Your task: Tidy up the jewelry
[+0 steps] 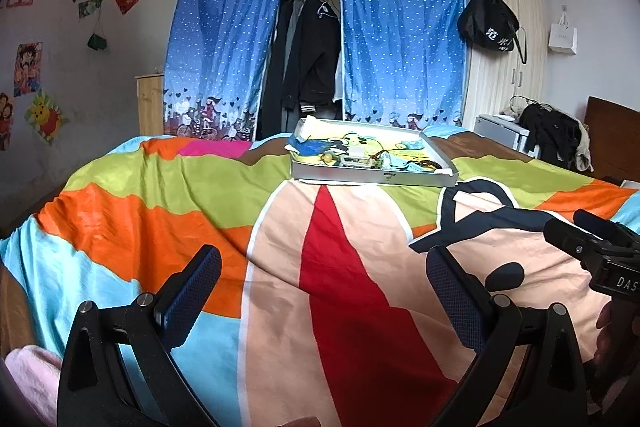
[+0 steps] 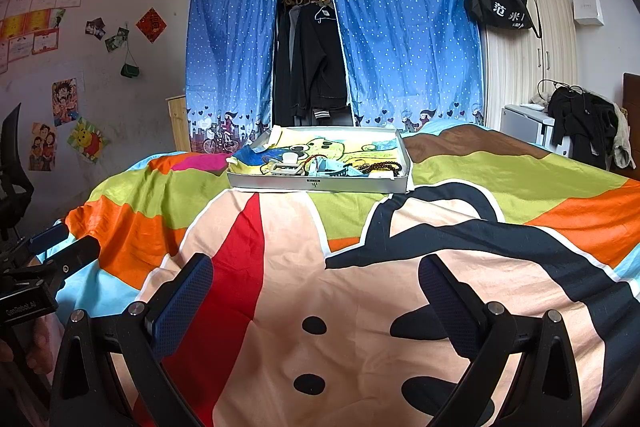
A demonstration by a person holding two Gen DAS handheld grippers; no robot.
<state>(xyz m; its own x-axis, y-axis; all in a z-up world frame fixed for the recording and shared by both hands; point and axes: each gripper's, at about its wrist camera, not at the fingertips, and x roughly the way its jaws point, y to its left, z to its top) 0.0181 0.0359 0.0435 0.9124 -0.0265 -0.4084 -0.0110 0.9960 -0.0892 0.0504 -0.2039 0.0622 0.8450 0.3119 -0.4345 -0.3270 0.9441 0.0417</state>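
Jewelry (image 2: 320, 167), a tangle of beads and small pieces, heaped inside shallow white cardboard tray (image 2: 320, 183) on patchwork bedspread (image 1: 160, 195), well ahead. Left gripper (image 1: 324, 303) jaws apart, empty; right gripper (image 2: 316, 307) likewise. Sorted or unsorted: cannot tell.

Soft even daylight, weak shadows, no glare; focus fairly sharp; strong fisheye bending, dark vignette at corners.
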